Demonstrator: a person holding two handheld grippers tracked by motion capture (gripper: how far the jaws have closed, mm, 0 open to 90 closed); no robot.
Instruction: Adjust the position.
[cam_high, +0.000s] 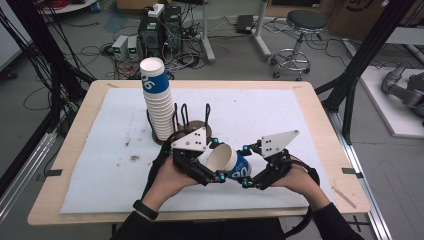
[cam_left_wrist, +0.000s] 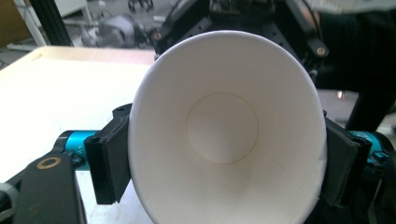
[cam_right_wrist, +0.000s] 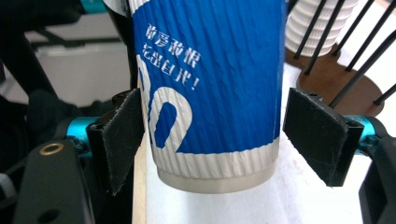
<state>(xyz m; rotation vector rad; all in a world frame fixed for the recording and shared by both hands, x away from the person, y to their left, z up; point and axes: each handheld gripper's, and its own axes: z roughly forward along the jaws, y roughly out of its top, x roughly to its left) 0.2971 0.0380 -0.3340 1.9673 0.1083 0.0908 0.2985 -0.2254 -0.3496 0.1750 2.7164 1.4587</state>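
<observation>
A blue-and-white paper cup (cam_high: 229, 161) lies on its side in the air between my two grippers, above the white mat (cam_high: 280, 115). My left gripper (cam_high: 218, 160) is shut on the cup's rim, and in the left gripper view the open mouth (cam_left_wrist: 224, 130) sits squeezed between the pads (cam_left_wrist: 108, 163). From the opposite side, my right gripper (cam_high: 245, 166) stands open around the cup's base. In the right gripper view the ribbed blue wall (cam_right_wrist: 210, 93) hangs between the pads (cam_right_wrist: 322, 135), with a slim gap on the right side.
A tall stack of matching cups (cam_high: 156, 100) stands in a black wire rack on a round wooden base (cam_high: 195, 127), just behind my grippers. The stack (cam_right_wrist: 317, 23) and base (cam_right_wrist: 336, 88) also appear in the right gripper view. A stool (cam_high: 302, 22) and computers (cam_high: 150, 35) sit beyond the table.
</observation>
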